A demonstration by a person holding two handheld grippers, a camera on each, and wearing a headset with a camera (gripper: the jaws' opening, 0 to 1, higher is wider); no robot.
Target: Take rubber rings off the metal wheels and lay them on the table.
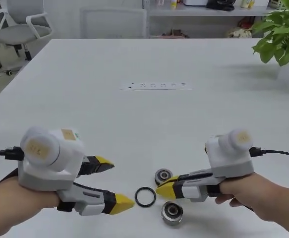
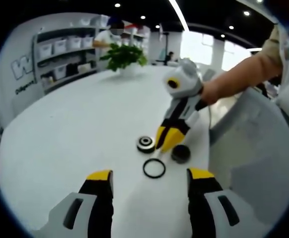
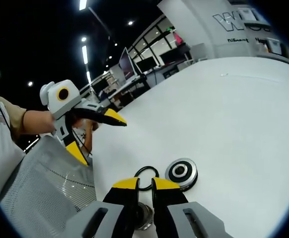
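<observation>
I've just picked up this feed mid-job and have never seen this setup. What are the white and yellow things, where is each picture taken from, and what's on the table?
There is no robot arm here. A person holds a hand-held gripper in each hand, white with yellow-tipped jaws. The rectangular picture comes from a headset camera looking down at the white table. The two round pictures come from cameras riding on the grippers, each looking out along its own jaws.

The left hand-held gripper has its jaws apart and holds nothing. The right hand-held gripper has its jaws together, with nothing visible between them.

Between the two lies one loose black rubber ring. A metal wheel sits just beyond it and a second metal wheel sits nearer the person. A plant stands at the far right.
</observation>
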